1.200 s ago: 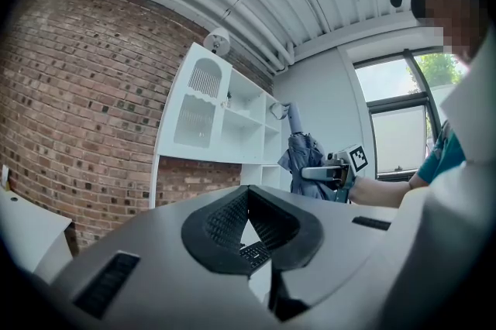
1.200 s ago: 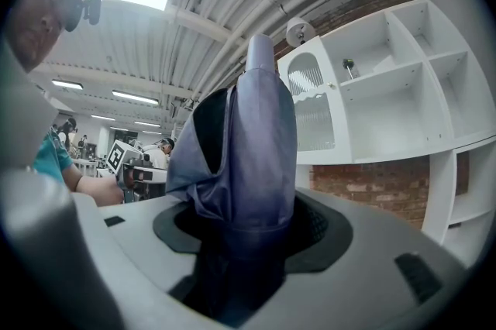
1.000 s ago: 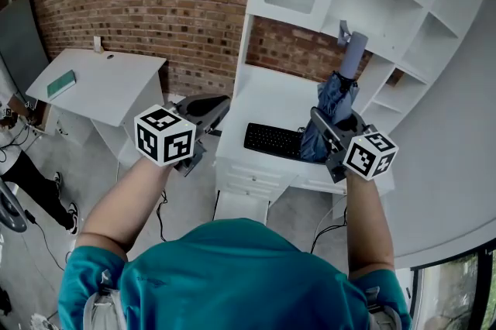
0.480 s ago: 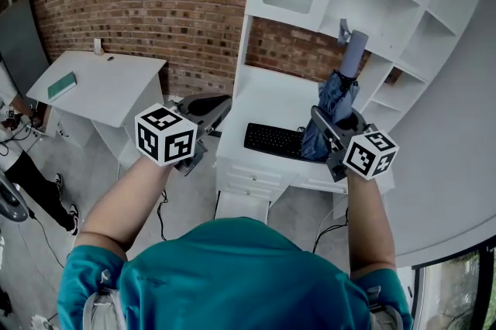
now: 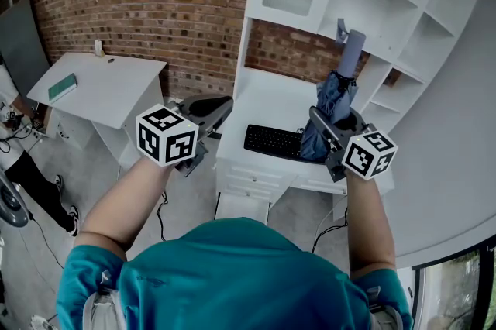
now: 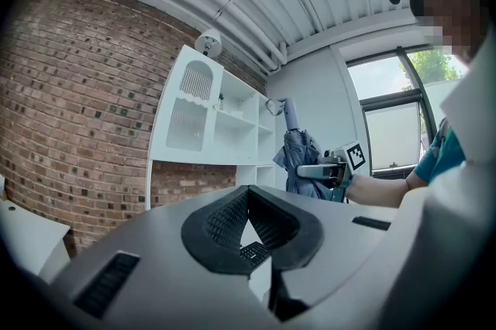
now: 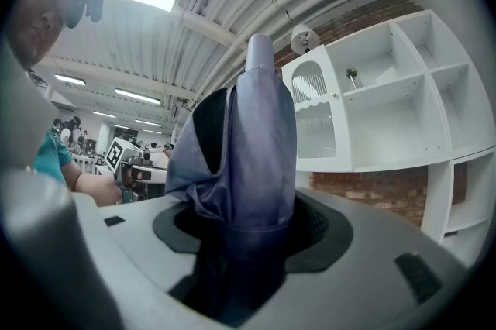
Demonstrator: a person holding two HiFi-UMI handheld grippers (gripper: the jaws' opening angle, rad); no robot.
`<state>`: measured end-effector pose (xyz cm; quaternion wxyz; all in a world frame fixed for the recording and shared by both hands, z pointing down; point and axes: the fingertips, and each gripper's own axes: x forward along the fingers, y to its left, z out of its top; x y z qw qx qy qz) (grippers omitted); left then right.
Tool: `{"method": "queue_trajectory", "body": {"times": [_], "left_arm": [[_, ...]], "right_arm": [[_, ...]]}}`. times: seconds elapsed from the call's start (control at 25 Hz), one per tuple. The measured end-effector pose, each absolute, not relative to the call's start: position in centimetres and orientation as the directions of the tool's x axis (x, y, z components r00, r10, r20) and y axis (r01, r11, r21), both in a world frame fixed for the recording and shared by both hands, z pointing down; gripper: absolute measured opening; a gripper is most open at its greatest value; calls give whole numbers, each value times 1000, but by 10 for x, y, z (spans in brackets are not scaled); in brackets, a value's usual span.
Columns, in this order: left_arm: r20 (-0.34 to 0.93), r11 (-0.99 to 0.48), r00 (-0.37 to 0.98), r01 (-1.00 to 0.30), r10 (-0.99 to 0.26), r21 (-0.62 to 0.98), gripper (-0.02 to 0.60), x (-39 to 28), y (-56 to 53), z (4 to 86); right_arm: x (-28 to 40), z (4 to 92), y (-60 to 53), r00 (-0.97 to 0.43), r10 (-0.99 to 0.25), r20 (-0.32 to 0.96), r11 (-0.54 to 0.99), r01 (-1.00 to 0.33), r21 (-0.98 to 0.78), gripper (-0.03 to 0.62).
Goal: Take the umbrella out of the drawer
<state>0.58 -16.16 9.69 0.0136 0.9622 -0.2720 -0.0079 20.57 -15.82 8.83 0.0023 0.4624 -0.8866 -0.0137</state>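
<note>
My right gripper [image 5: 324,124] is shut on a folded blue-grey umbrella [image 5: 333,105]. The umbrella stands upright over the right part of the white desk [image 5: 267,97], its pale handle [image 5: 353,51] pointing up. In the right gripper view the umbrella [image 7: 249,154] fills the space between the jaws, and the pads press on its cloth. My left gripper [image 5: 215,109] hovers left of the desk, level, with its tips together and nothing in it. The left gripper view shows its own jaws [image 6: 246,201] closed, and the umbrella [image 6: 297,158] far off at the right. The desk drawer [image 5: 252,180] looks closed.
A black keyboard [image 5: 272,140] lies on the desk. White shelves [image 5: 387,3] rise behind it against a brick wall [image 5: 155,3]. A slanted white table [image 5: 105,84] with a green book [image 5: 60,84] stands at the left. Cables trail on the floor below.
</note>
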Motion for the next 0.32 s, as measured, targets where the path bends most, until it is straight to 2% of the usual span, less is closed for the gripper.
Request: {"method": "queue_trajectory", "body": {"times": [0.32], "left_arm": [[-4,-849,849,-528,-528,31,12,5,-162,100]], "right_arm": [[205,89,-160,-571,-821,-6,571,-820,35,268]]}}
